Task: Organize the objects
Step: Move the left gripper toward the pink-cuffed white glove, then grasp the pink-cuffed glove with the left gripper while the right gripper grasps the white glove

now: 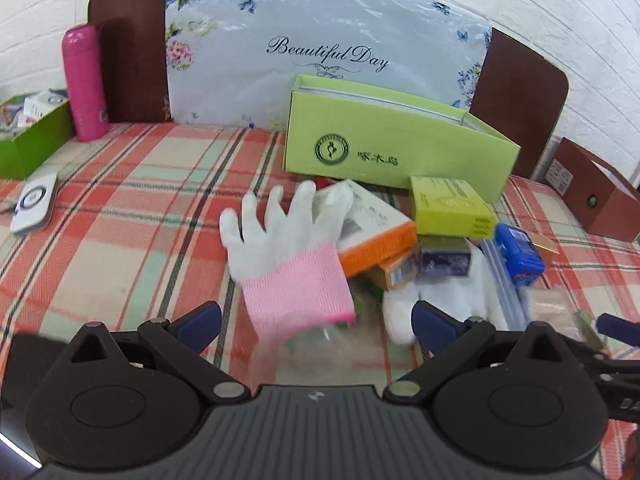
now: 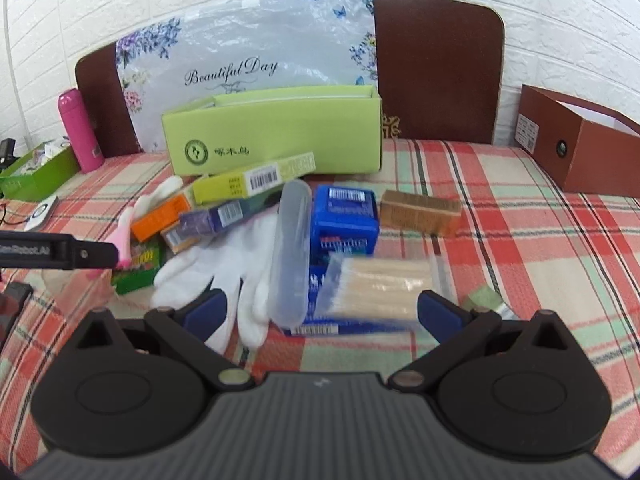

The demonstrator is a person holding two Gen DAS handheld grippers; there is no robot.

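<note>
A pile of small objects lies on the plaid cloth in front of an open light-green box (image 1: 400, 140) (image 2: 276, 136). In the left wrist view my left gripper (image 1: 318, 320) is open, with a pink-cuffed white glove (image 1: 292, 256) lying between its fingers, beside an orange box (image 1: 380, 236), a yellow-green box (image 1: 452, 204) and a blue box (image 1: 518, 256). In the right wrist view my right gripper (image 2: 322, 308) is open above a white glove (image 2: 236, 268), a clear plastic case (image 2: 290, 252), a blue box (image 2: 346, 216) and a pack of cotton swabs (image 2: 380, 288). The left gripper's finger (image 2: 72, 254) shows at the left.
A pink bottle (image 1: 84, 84) (image 2: 78, 136) and a dark-green box of items (image 1: 28, 132) (image 2: 36, 168) stand at the far left. A white round-marked device (image 1: 34, 202) lies near them. A brown open box (image 2: 580, 140) (image 1: 592, 196) stands at the right. A floral board leans on the wall behind.
</note>
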